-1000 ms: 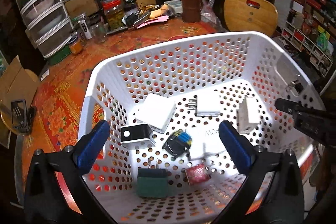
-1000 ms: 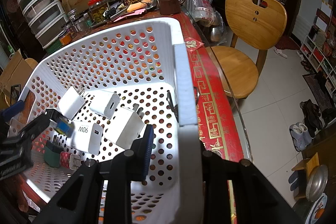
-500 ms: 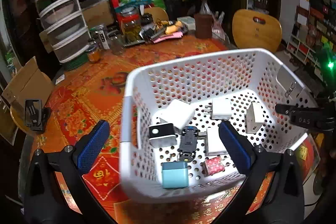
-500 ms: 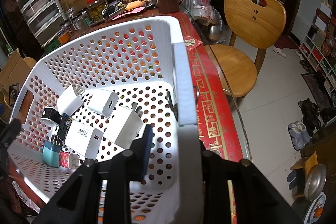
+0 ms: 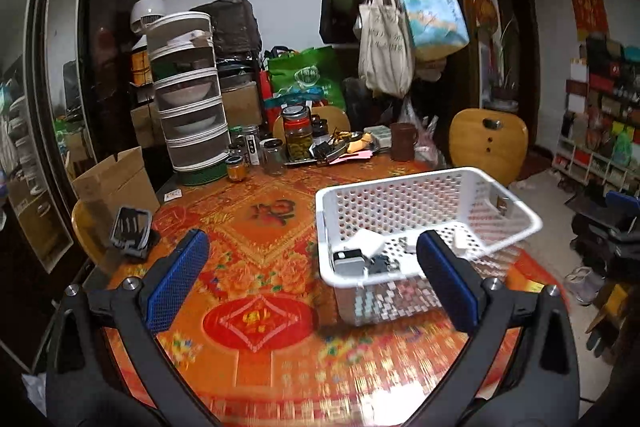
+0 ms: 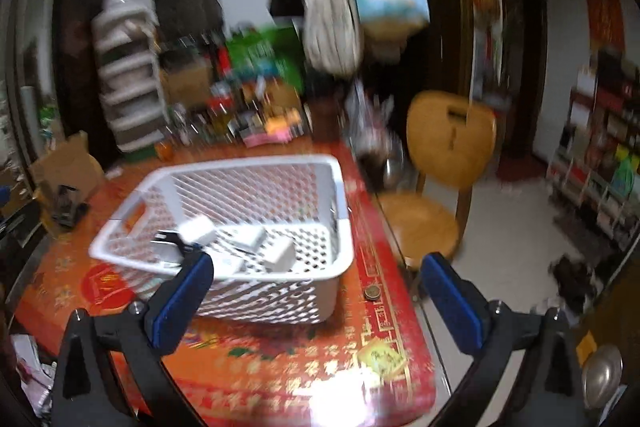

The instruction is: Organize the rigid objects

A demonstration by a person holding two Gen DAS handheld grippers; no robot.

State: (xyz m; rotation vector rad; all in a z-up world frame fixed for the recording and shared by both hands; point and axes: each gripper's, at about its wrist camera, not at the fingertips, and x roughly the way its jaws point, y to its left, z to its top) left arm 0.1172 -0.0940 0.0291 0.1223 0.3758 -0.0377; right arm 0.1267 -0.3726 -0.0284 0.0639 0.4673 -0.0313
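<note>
A white perforated basket (image 5: 400, 207) stands on the red-orange patterned table, also in the right wrist view (image 6: 256, 195). Several chargers lie in it: white cubes (image 6: 196, 229), a silver-black one (image 5: 347, 261) and a dark one (image 5: 378, 264). My left gripper (image 5: 312, 277) is open and empty, back from the basket's near left corner. My right gripper (image 6: 316, 289) is open and empty, back from the basket's near right side. The right wrist view is blurred.
A stacked drawer unit (image 5: 188, 99), jars (image 5: 297, 133), a brown mug (image 5: 403, 142) and clutter stand at the table's far side. A black holder (image 5: 131, 231) and cardboard box (image 5: 114, 179) sit at left. A wooden chair (image 6: 444, 163) stands right of the table. A coin (image 6: 372, 293) lies near the table edge.
Both grippers have drawn back and up from the basket. The right gripper, shut on the basket's rim before, has let go and is open. The basket now rests on the table.
</note>
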